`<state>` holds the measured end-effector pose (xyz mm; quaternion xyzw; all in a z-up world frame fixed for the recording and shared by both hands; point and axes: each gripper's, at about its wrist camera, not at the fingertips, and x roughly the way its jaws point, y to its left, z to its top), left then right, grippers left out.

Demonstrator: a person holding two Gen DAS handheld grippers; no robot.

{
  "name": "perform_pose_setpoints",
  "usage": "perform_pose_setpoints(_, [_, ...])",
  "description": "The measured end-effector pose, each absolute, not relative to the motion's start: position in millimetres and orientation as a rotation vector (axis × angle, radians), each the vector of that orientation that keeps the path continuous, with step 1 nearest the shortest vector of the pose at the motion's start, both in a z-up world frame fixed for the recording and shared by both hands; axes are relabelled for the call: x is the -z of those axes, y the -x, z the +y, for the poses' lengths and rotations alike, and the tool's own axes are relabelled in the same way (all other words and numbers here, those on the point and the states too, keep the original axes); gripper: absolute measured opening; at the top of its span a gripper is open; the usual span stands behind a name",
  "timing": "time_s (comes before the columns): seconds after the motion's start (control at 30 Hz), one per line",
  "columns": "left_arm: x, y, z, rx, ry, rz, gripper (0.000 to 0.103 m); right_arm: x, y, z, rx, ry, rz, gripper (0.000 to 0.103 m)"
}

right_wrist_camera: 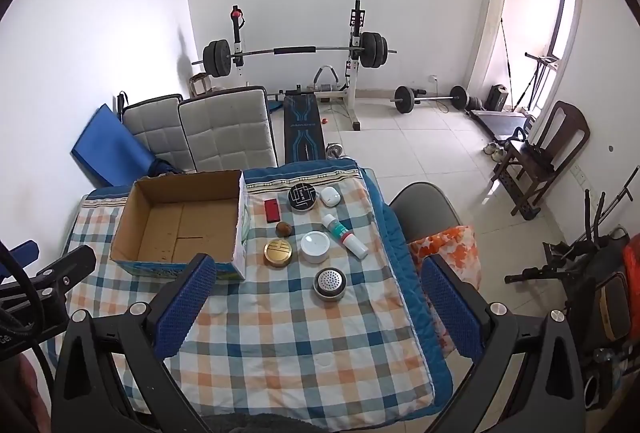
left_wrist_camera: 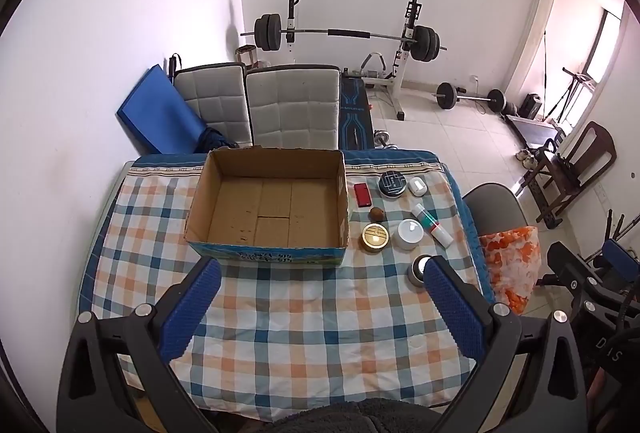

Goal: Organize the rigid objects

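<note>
An empty cardboard box (left_wrist_camera: 268,207) (right_wrist_camera: 180,225) stands on the checked tablecloth. To its right lie several small items: a red case (right_wrist_camera: 272,210), a black round tin (right_wrist_camera: 303,196), a white pod (right_wrist_camera: 330,196), a brown nut (right_wrist_camera: 284,229), a gold round tin (right_wrist_camera: 277,252), a white round jar (right_wrist_camera: 315,246), a green-white tube (right_wrist_camera: 345,236) and a silver perforated disc (right_wrist_camera: 329,284). My left gripper (left_wrist_camera: 320,269) is open and empty, in front of the box. My right gripper (right_wrist_camera: 316,269) is open and empty, above the near table, around the silver disc in view.
Two grey cushioned chairs (left_wrist_camera: 288,109) stand behind the table, a grey chair with an orange bag (right_wrist_camera: 444,253) at its right. A weight bench with barbell (right_wrist_camera: 296,53) and a wooden chair (right_wrist_camera: 544,153) stand farther off on the tiled floor.
</note>
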<state>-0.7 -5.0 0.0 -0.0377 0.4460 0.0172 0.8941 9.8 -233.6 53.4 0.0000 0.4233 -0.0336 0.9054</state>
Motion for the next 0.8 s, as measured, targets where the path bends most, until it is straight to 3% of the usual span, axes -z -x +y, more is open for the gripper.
perform_pose_setpoints(0.8, [-17,11,-10,-0.048,0.066,0.883,0.103,-64,-3,-233,0.070,0.021,0.828,0.103])
